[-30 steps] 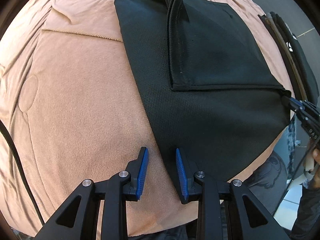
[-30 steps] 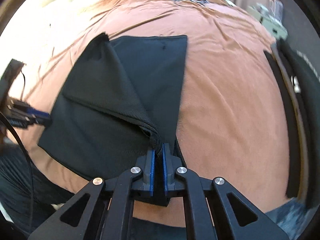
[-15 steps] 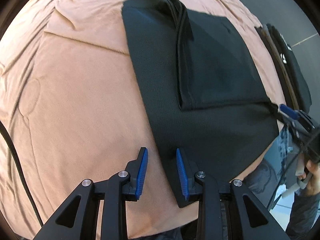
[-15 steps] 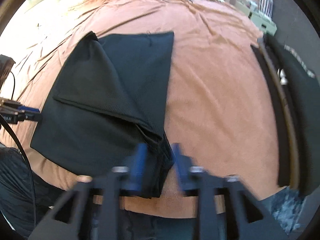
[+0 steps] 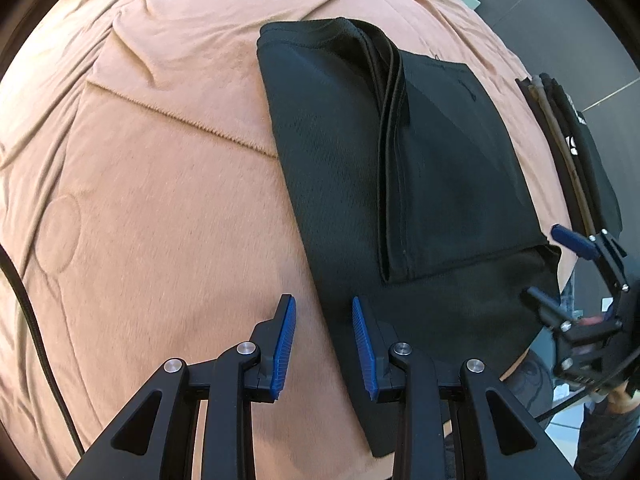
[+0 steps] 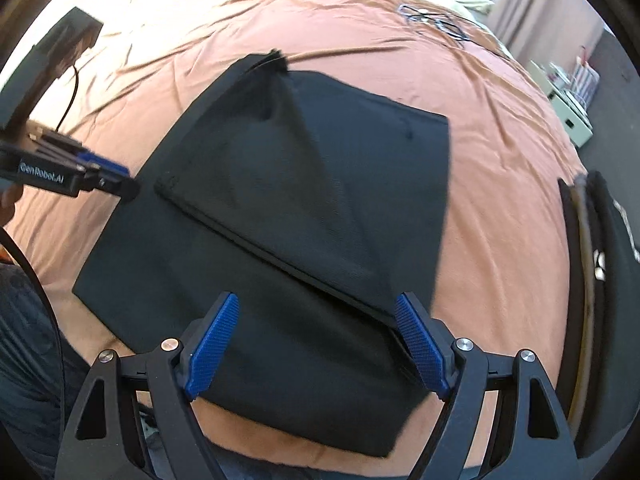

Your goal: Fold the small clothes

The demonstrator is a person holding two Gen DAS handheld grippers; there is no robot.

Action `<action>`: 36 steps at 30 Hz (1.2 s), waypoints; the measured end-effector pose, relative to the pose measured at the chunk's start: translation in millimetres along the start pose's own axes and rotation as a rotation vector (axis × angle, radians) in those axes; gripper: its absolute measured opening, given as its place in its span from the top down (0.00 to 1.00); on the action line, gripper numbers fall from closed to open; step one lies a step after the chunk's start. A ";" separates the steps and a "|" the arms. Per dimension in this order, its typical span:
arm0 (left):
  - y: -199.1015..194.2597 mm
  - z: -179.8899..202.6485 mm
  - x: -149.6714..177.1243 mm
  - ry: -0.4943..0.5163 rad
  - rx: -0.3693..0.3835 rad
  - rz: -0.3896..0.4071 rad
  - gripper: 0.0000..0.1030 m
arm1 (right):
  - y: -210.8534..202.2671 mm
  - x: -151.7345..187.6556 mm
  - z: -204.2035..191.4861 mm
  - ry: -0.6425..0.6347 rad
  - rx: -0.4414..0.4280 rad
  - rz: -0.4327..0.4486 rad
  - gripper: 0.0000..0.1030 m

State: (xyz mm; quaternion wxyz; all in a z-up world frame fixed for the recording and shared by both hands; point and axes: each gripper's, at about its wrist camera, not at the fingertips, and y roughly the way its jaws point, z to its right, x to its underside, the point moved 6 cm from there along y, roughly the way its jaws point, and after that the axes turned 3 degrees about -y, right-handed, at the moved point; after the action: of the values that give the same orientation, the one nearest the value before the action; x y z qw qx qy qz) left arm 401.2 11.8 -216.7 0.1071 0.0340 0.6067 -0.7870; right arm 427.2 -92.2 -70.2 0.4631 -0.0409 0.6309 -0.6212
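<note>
A black mesh garment (image 5: 344,184) lies on the orange bedspread (image 5: 160,184), with one flap folded over its right half (image 5: 460,184). My left gripper (image 5: 322,344) is open and empty, its fingers straddling the garment's near left edge. In the right wrist view the same garment (image 6: 280,232) lies flat, the folded flap's hem running diagonally. My right gripper (image 6: 316,344) is wide open and empty just above the garment's near edge. It also shows at the right of the left wrist view (image 5: 576,248). The left gripper shows at the left of the right wrist view (image 6: 92,176).
A stack of folded dark clothes (image 6: 600,280) lies at the bed's right edge, also in the left wrist view (image 5: 576,152). A black cable (image 5: 28,320) runs along the left. Cables (image 6: 436,20) lie at the far side of the bed. A white cabinet (image 6: 568,100) stands beyond.
My right gripper has opened and let go of the folded flap's corner, then drawn back. The flap now lies flat. The left gripper stayed open and shifted slightly.
</note>
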 end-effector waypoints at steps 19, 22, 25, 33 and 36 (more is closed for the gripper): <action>9.0 5.5 -26.2 0.115 -0.078 0.094 0.70 | 62.2 -38.0 28.3 0.165 -0.004 -0.050 0.23; 9.9 2.4 -29.4 0.103 -0.058 0.091 0.70 | 68.9 -40.3 45.4 0.224 0.012 -0.042 0.23; 8.9 -1.2 -31.4 0.103 -0.055 0.102 0.70 | 73.2 -39.8 63.0 0.287 0.001 -0.032 0.23; 5.5 -2.9 -36.7 0.117 -0.048 0.087 0.70 | 77.6 -32.7 115.1 0.451 0.008 0.000 0.23; 3.1 -3.5 -41.2 0.117 -0.053 0.093 0.70 | 77.2 -28.4 139.5 0.502 0.059 0.001 0.23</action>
State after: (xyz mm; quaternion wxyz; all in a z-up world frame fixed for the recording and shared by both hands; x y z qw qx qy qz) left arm 441.7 19.7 -213.0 0.1087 0.1049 0.6303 -0.7615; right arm 572.3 -161.0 -90.5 0.2932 0.1285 0.7076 -0.6299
